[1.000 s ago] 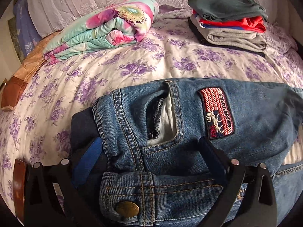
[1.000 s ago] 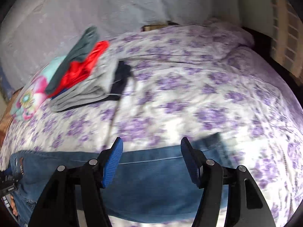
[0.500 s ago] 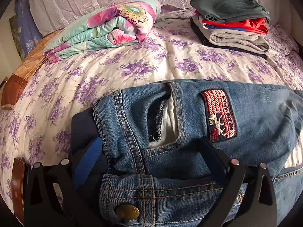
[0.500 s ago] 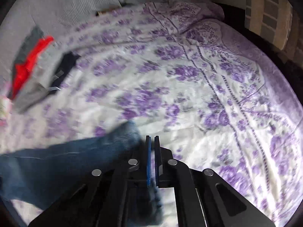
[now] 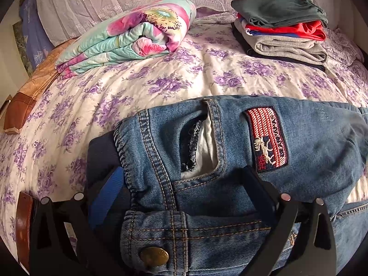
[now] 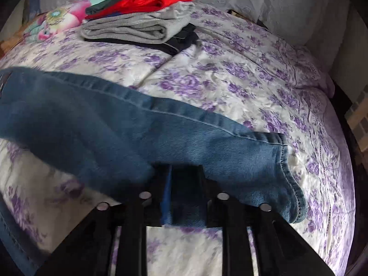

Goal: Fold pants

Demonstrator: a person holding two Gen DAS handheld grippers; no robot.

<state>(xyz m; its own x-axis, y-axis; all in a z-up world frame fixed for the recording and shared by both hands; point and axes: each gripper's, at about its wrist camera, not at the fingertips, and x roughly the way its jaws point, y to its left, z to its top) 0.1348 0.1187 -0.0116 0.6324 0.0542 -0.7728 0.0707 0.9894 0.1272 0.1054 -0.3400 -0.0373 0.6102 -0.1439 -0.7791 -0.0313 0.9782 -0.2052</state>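
Blue jeans [image 5: 230, 161] lie on the bed with a red striped patch [image 5: 268, 140] and a brass button [image 5: 154, 255] showing at the waist. My left gripper [image 5: 184, 184] is open, its fingers set wide on either side of the waistband, which lies between them. In the right wrist view a leg of the jeans [image 6: 115, 124] stretches across the bed to its hem [image 6: 287, 184]. My right gripper [image 6: 184, 193] is shut on the jeans leg near the hem and holds it lifted off the bedspread.
The bed has a white bedspread with purple flowers [image 5: 184, 78]. A folded flowered quilt [image 5: 128, 34] lies at the back left. A stack of folded clothes [image 5: 283, 30] lies at the back right and also shows in the right wrist view [image 6: 140, 18]. Pillows line the headboard.
My right gripper went from open over the hem to shut on the jeans leg, then lifted and swung with it. The left gripper and waistband barely moved.
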